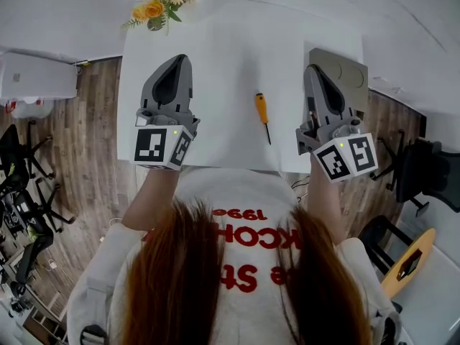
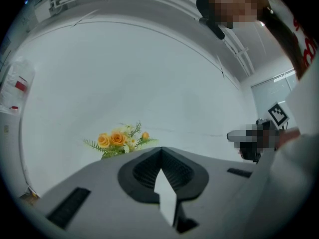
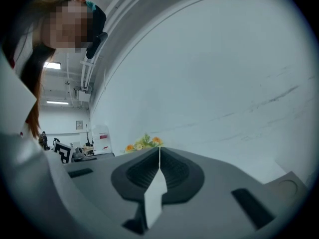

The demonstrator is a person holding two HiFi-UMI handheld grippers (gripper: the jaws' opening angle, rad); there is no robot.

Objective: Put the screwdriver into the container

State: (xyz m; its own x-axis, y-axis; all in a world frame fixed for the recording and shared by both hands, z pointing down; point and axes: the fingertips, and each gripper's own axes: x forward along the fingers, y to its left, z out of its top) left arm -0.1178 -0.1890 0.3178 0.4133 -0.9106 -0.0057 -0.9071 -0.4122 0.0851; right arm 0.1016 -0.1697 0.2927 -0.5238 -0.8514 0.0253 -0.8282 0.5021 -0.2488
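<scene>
Left tool (image 1: 179, 59) and right tool (image 1: 313, 70) both closed on nothing; screwdriver (image 1: 263, 116) lies mid-frame on the tabletop (image 1: 223, 56).
Pinching its round handle off-centre could roll it away, or I might knock the container (image 1: 350, 74) at upper right.

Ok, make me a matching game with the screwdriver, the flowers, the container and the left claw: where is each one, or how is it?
Things:
1 screwdriver
2 flowers
3 container
4 left claw

Matches:
A at the far left corner of the table
B shut and empty
C lying in the middle of the table
D next to the right claw

Pairs: 1-C, 2-A, 3-D, 4-B.
</scene>
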